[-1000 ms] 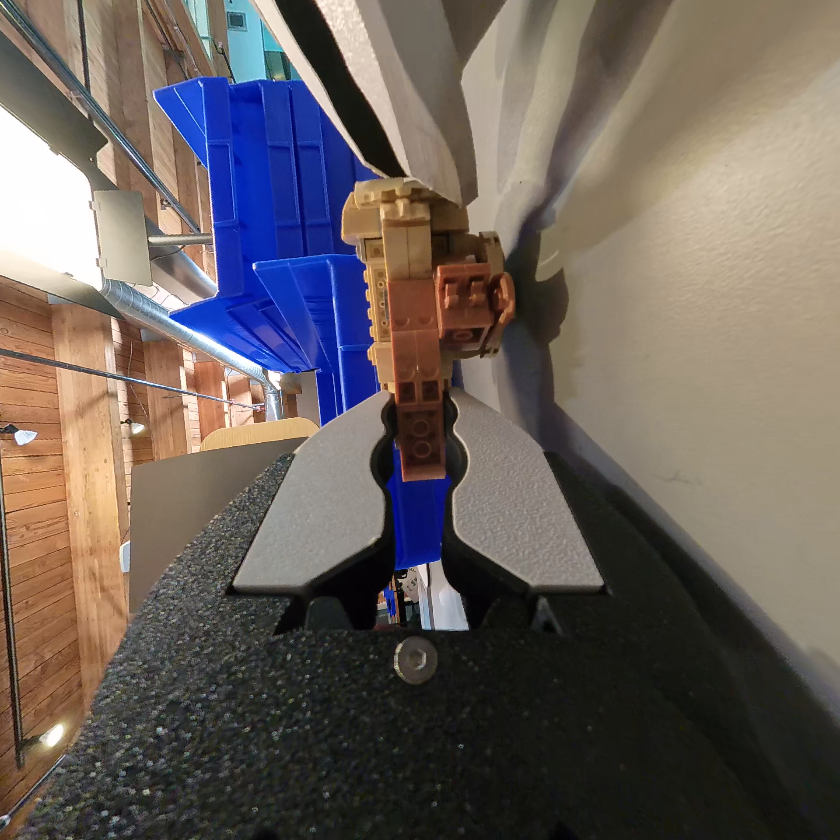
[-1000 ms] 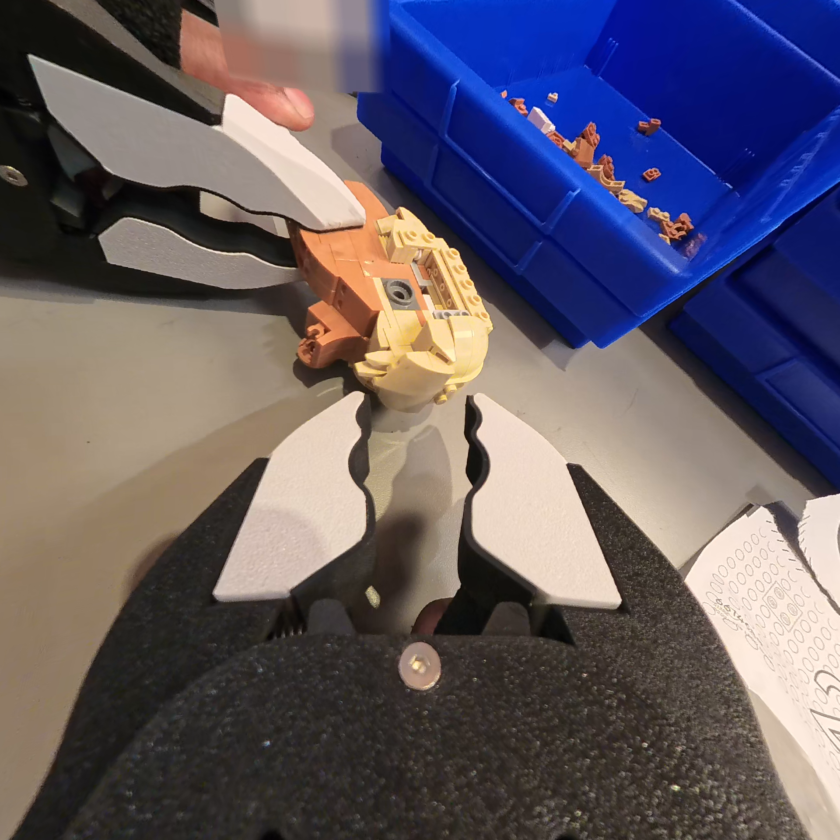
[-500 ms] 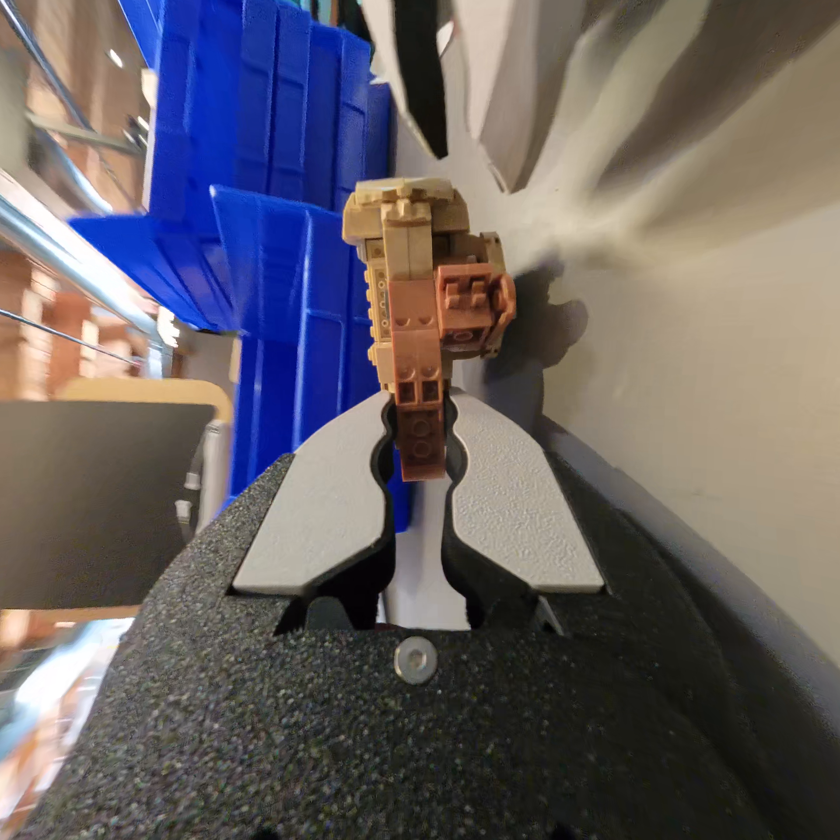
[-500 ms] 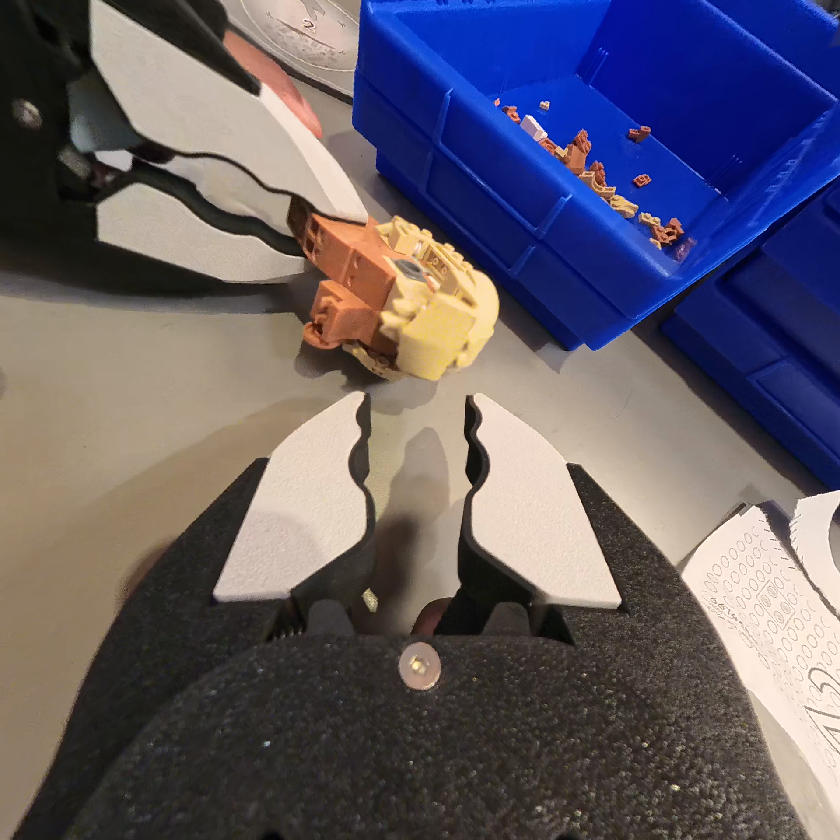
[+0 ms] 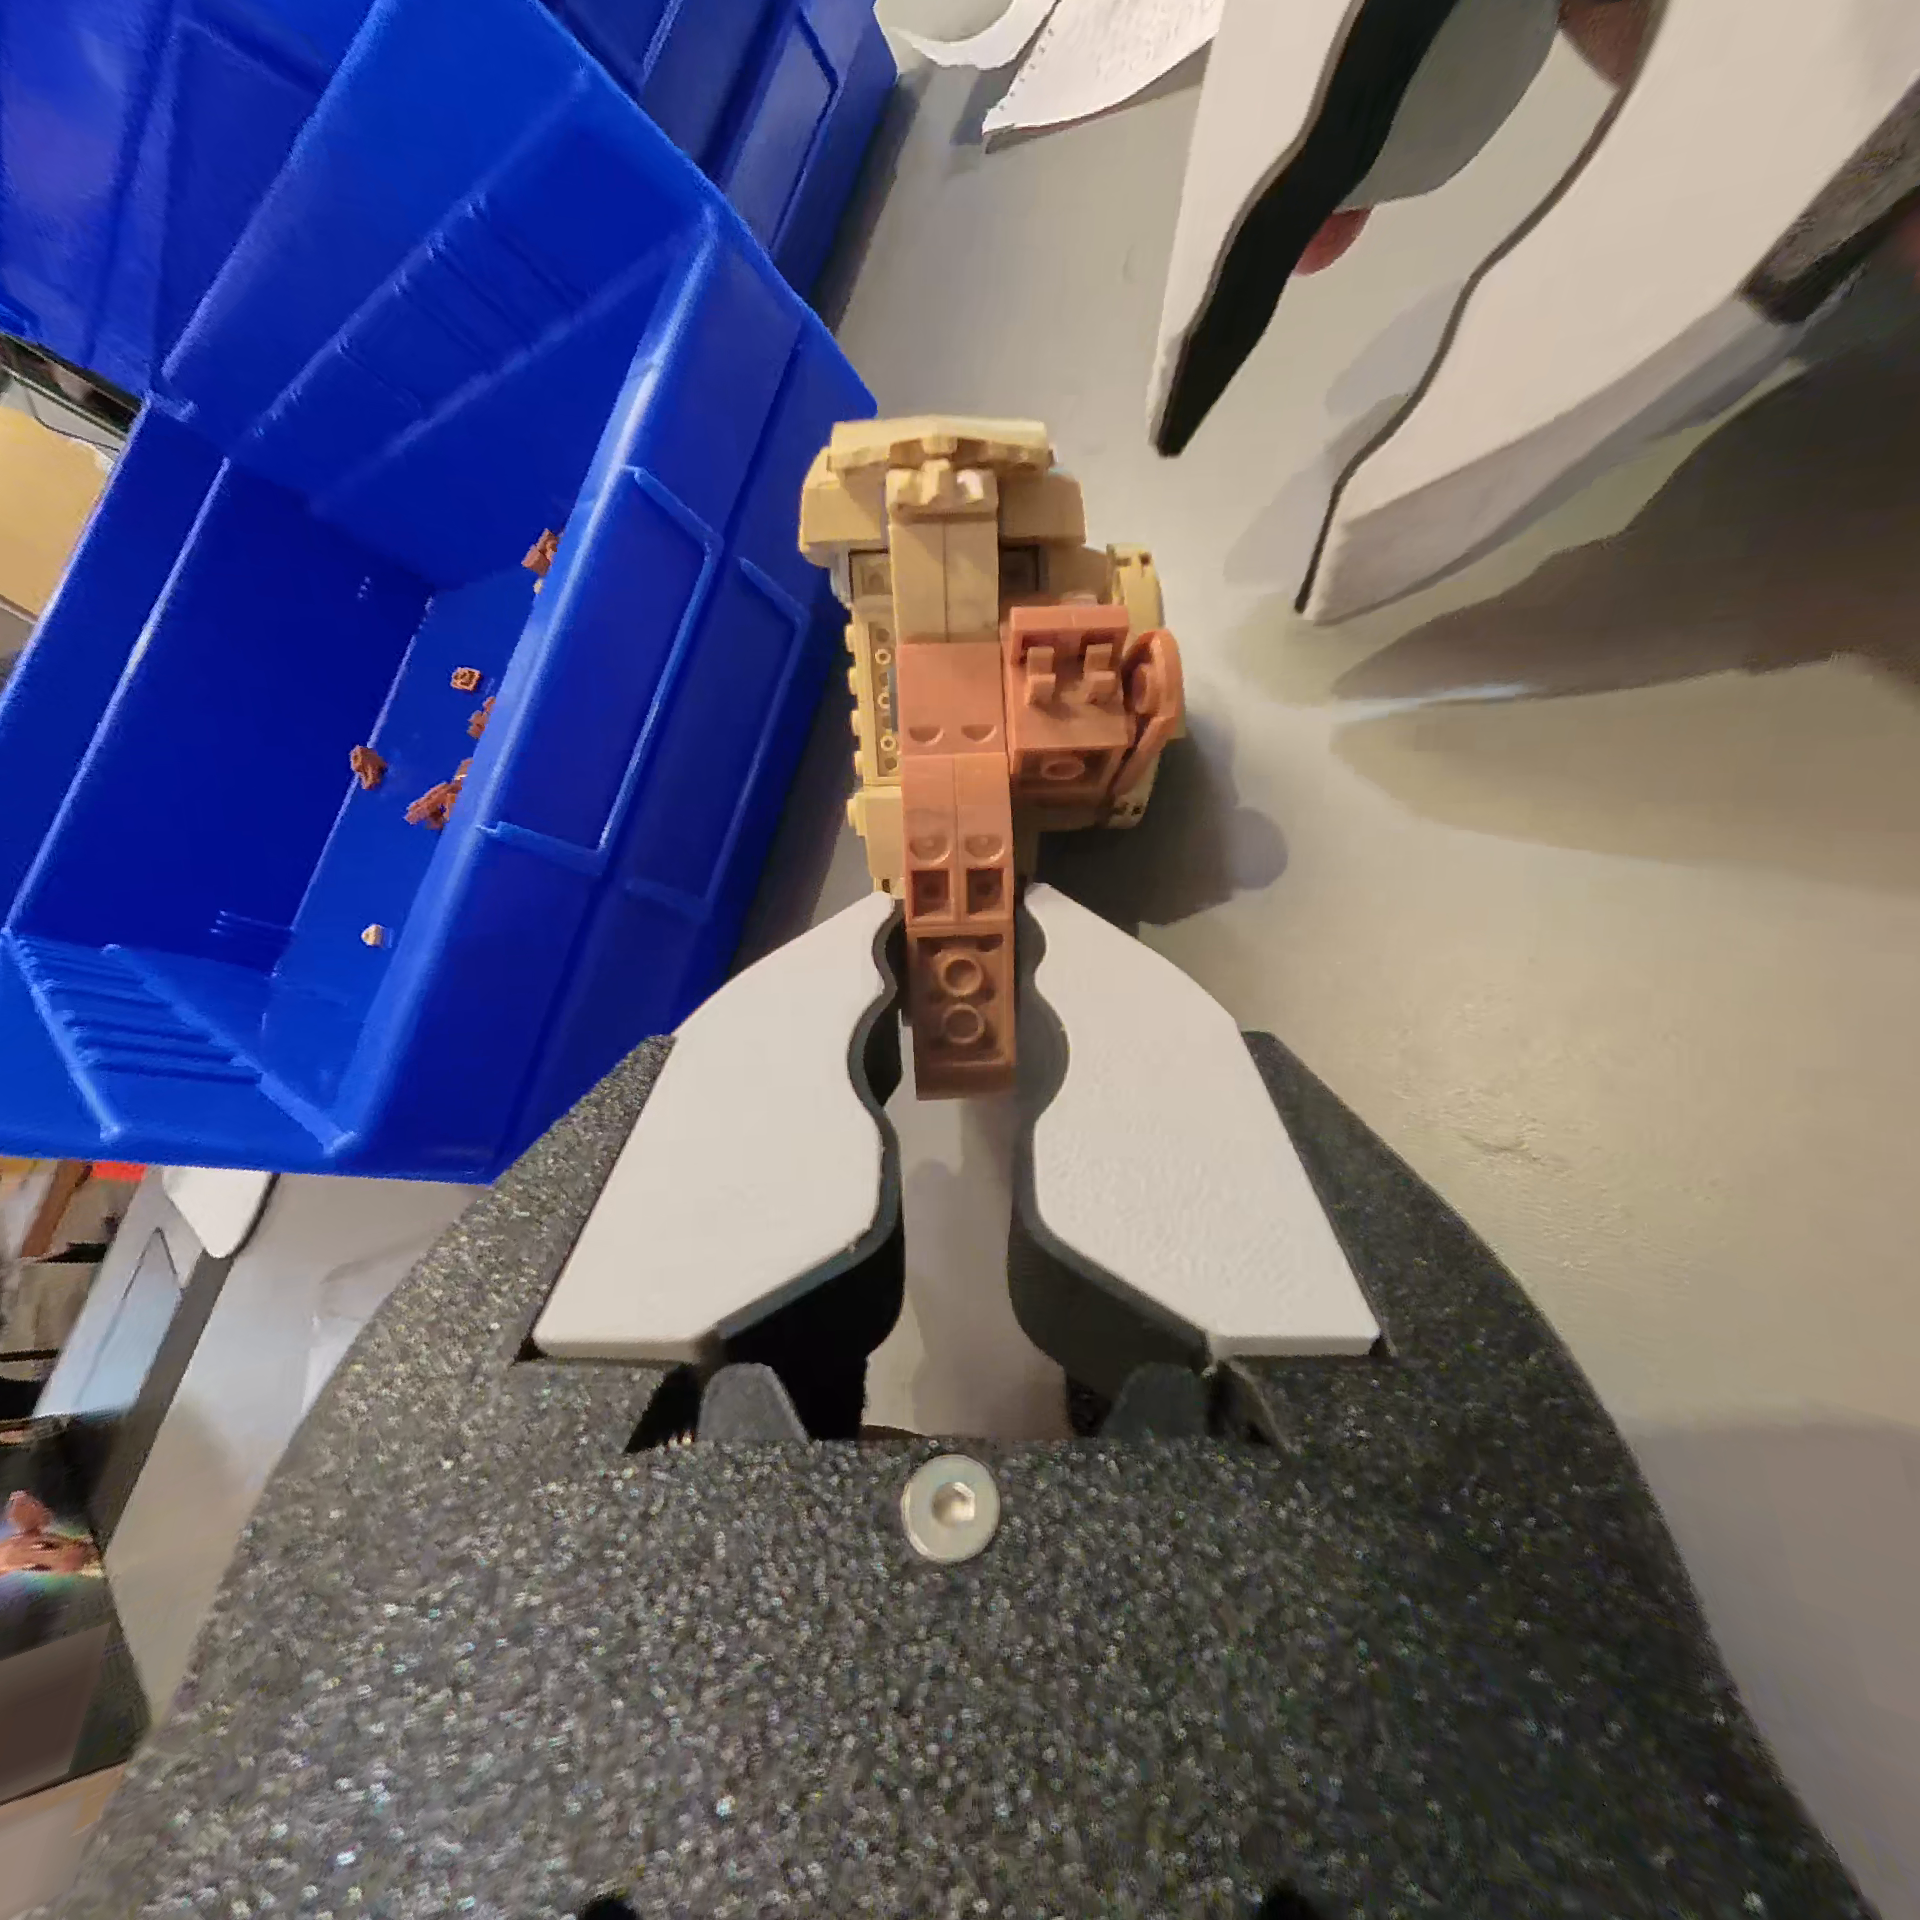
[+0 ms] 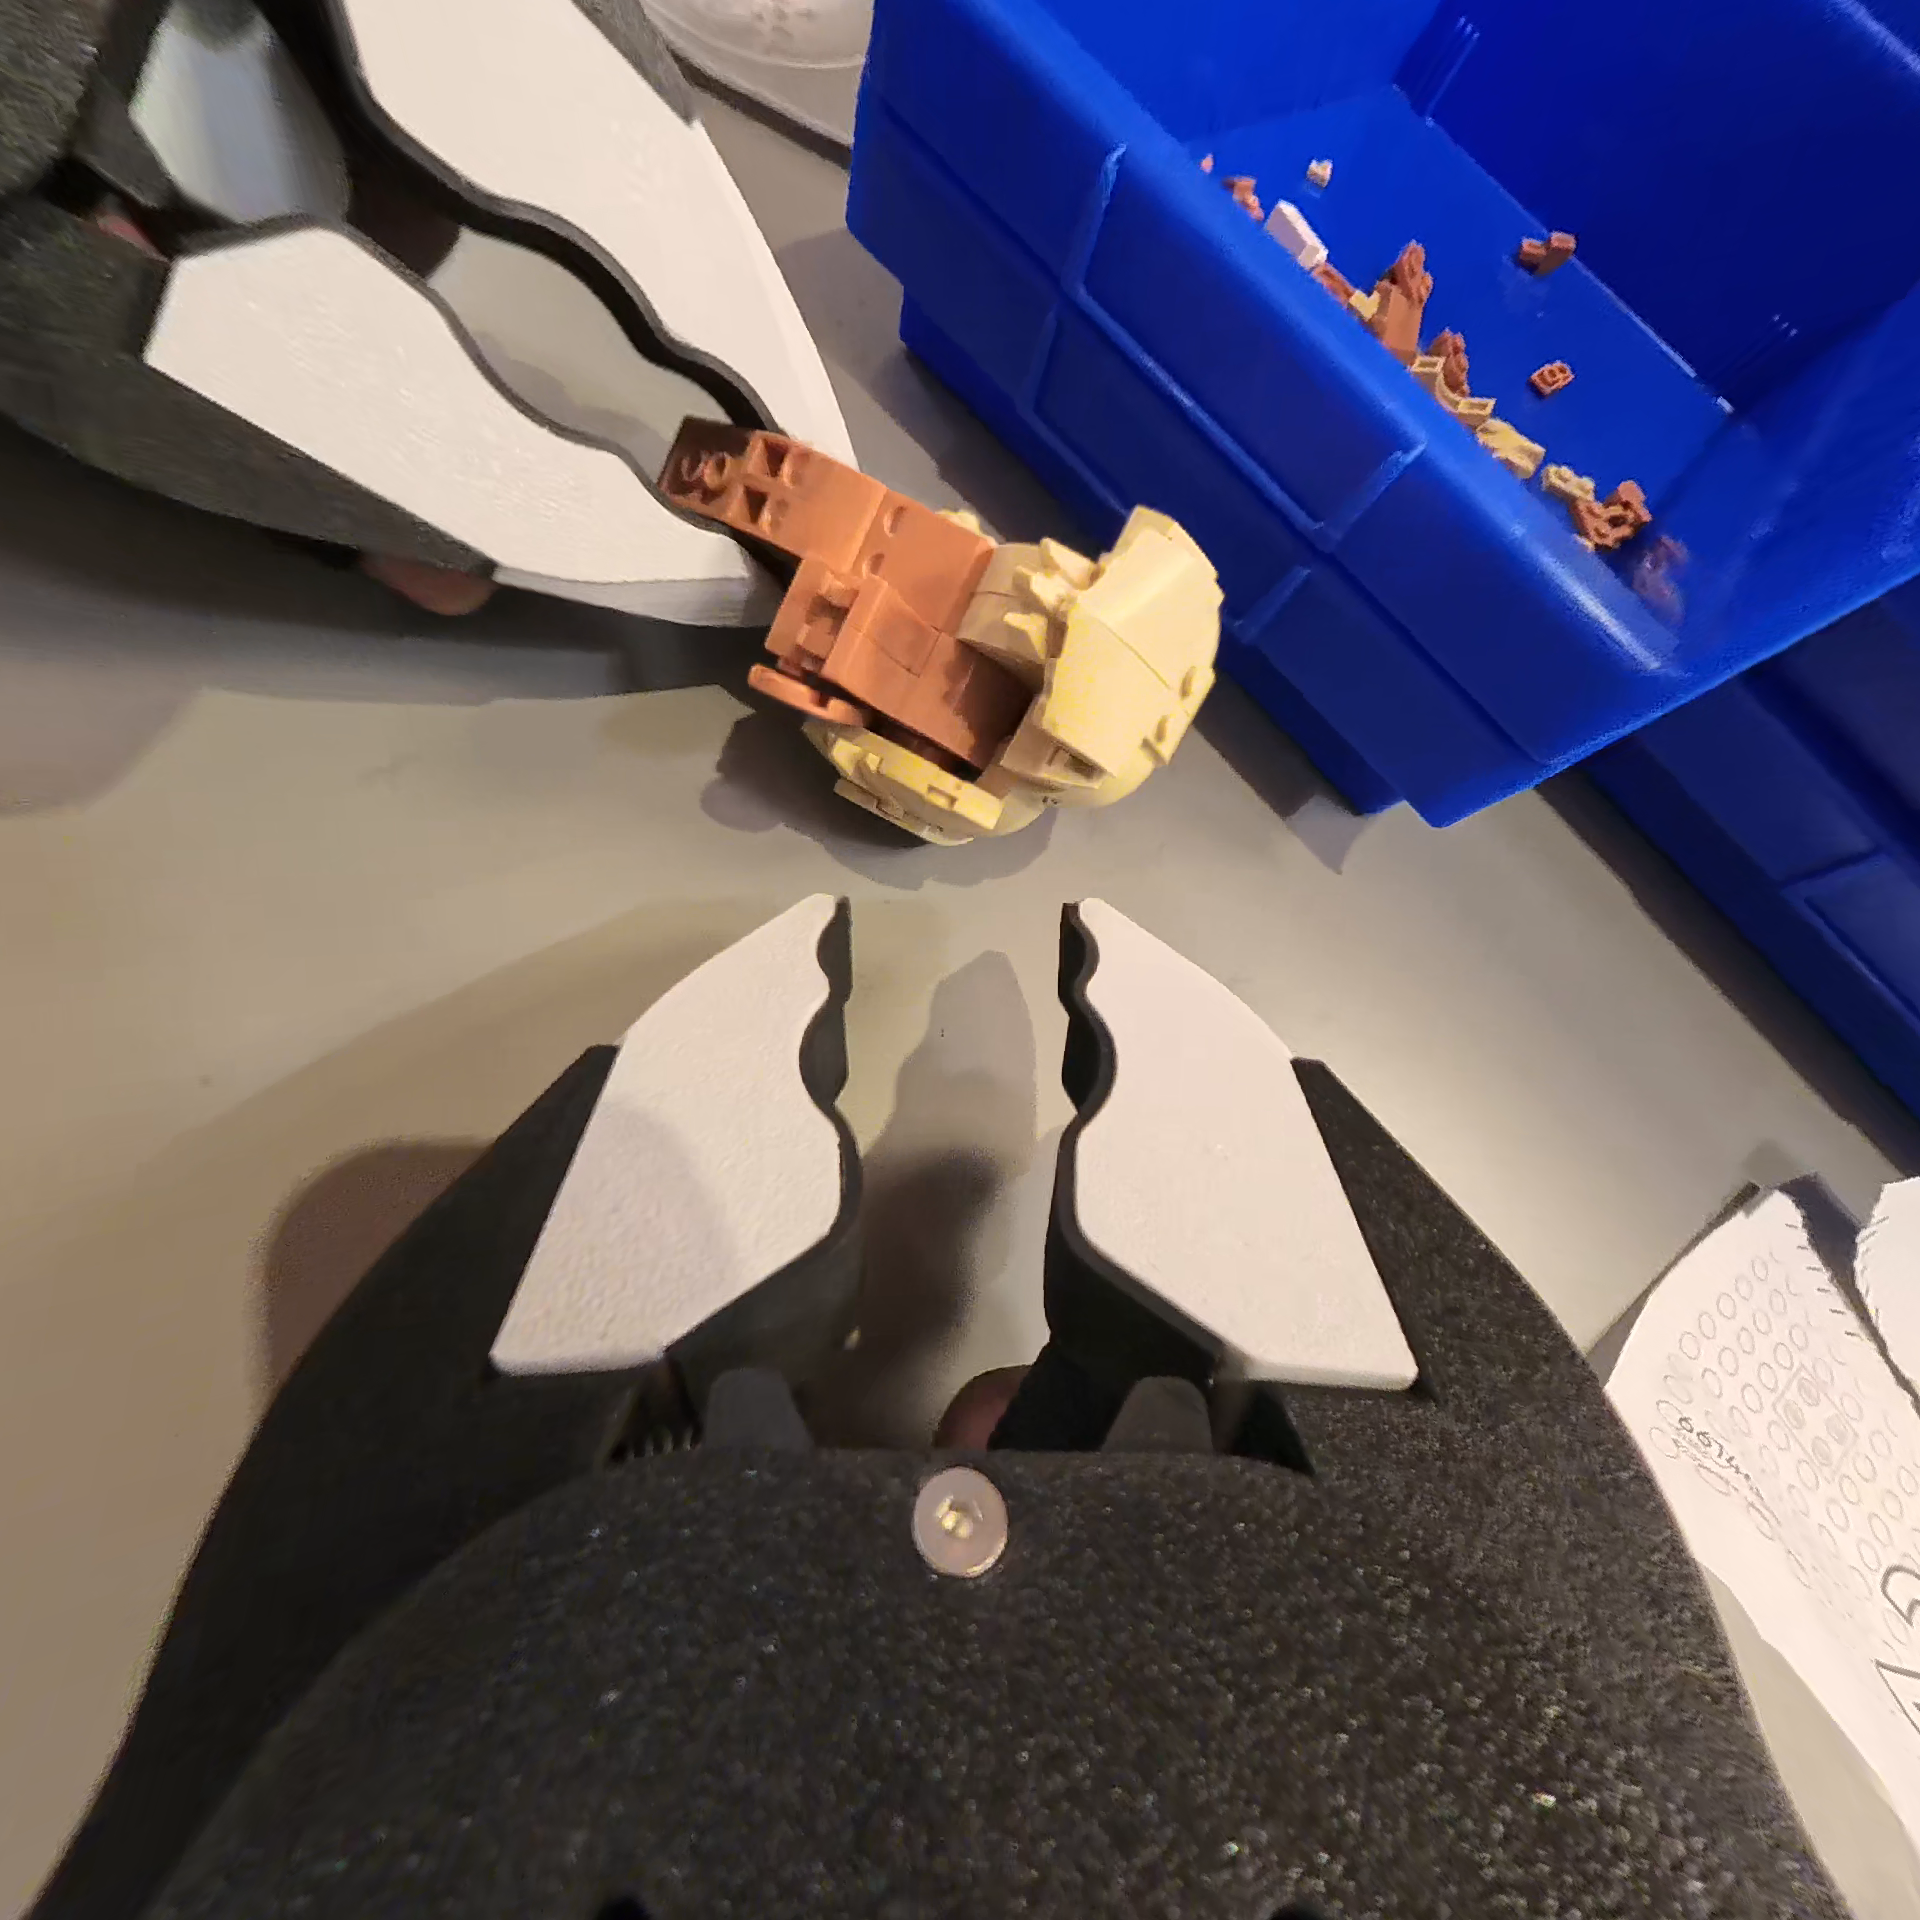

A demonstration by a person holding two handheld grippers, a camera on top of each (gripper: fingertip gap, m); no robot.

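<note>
left gripper [image 5: 961, 935]: pinching brown end of tan-and-brown toy-brick model [image 5: 977, 665], model low over grey table [image 5: 1558, 1039], beside blue plastic bin [image 5: 447, 644] | right gripper [image 6: 954, 914]: jaws spread, bare, near model

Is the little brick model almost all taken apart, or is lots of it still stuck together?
Some is done: loose brown and tan bricks lie in the blue bin. Now the left gripper pinches the brick model by its brown end, over the grey table. The right gripper is open, holding nothing. Most of the model remains joined.
</note>
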